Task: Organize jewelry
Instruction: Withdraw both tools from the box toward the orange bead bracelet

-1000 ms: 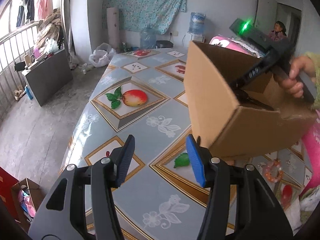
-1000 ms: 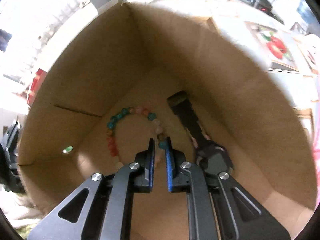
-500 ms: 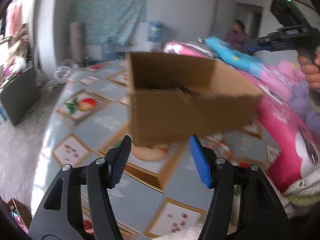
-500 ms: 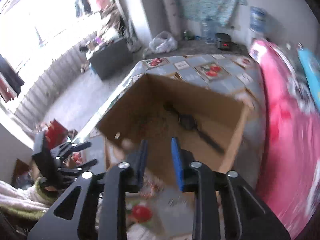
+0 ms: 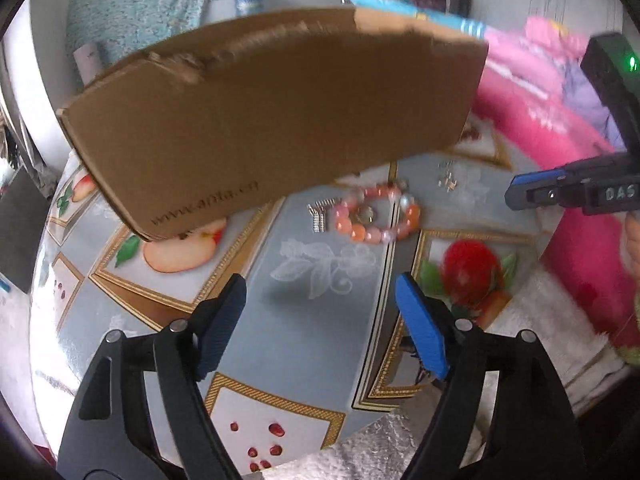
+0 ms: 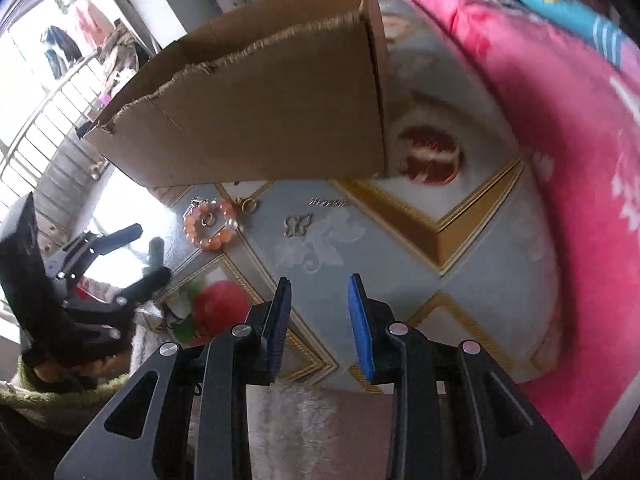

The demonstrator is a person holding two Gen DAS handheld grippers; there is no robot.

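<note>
Both my wrist cameras tilt down, close over the fruit-patterned desk (image 5: 320, 320), sharing the brown cardboard box (image 5: 272, 112) and orange-pink bead bracelet (image 6: 211, 229).

Your left claw (image 5: 320, 316) hangs empty over the desk (image 5: 316, 332), its jaws having just been opening. Ahead lies a bracelet (image 5: 376, 216) beside small clips (image 5: 319, 214), below the box (image 5: 272, 116).
</note>
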